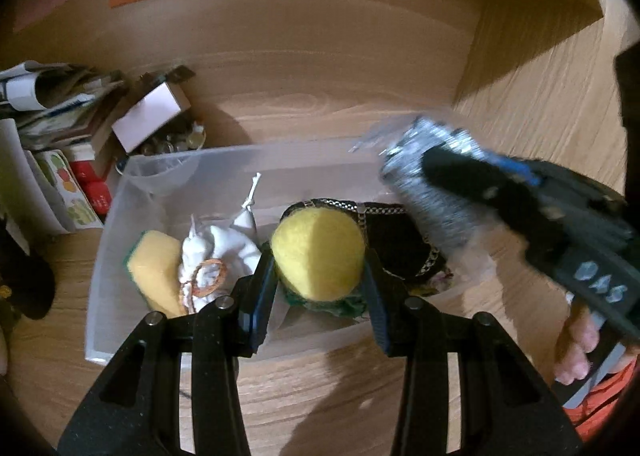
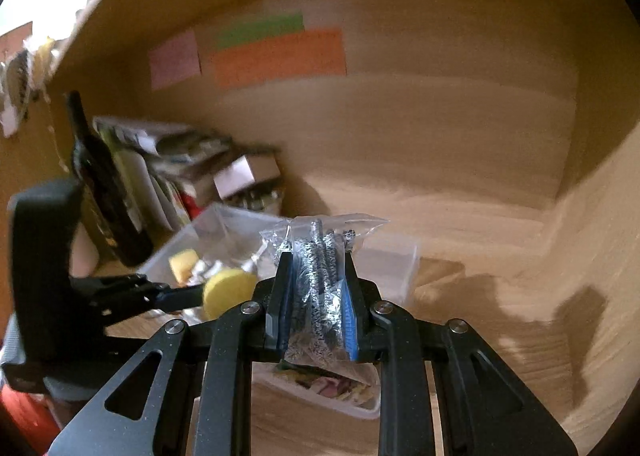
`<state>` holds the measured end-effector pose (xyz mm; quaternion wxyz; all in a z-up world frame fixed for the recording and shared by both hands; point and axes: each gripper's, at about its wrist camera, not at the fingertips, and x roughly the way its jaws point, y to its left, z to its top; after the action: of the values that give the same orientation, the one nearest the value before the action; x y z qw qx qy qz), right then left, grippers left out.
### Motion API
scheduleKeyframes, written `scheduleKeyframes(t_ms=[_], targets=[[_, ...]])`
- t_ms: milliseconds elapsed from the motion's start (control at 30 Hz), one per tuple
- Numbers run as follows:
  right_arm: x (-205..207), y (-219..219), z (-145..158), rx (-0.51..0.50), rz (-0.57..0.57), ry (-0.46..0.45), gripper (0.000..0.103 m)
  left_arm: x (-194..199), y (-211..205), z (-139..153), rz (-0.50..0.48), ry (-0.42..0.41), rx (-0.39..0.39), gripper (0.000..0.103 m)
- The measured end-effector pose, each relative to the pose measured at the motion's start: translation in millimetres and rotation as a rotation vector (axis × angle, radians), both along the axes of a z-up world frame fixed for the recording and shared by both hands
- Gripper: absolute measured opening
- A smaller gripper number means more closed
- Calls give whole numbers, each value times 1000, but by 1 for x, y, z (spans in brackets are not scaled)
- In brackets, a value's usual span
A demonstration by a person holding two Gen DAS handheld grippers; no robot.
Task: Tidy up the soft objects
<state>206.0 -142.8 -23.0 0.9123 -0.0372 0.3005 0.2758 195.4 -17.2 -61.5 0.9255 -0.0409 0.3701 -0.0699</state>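
Claws above wooden floor

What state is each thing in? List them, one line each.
left gripper: shut on the yellow ball.
yellow ball: held above the bin.
right gripper: shut on the bag of laces.
bag of laces: held, blurred.
clear bin: open, holding things.
yellow sponge: lying in the bin.

Your round yellow felt ball is plain, one even yellow. Your clear plastic bag of black-and-white speckled cords shows a salt-and-pepper fleck (blurred in places). The rectangular yellow sponge carries a green edge.
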Motion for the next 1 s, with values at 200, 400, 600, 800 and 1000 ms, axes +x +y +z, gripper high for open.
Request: scheduleKeyframes(t_ms=[200, 400, 600, 800, 1000], targets=[[17, 6, -29, -58, -6, 78, 22, 8, 4, -8, 1, 27, -6, 42], [21, 5, -35, -69, -17, 102, 25, 3, 7, -6, -6, 41, -17, 44], [7, -7, -15, -30, -28, 40, 39, -11, 17, 10, -5, 3, -48, 46], [-25, -20, 21, -1, -47, -95, 48, -34, 19, 37, -3, -96, -20, 58], [-59, -30, 51, 61, -54, -206, 57, -64, 21, 65, 1, -198, -24, 59]])
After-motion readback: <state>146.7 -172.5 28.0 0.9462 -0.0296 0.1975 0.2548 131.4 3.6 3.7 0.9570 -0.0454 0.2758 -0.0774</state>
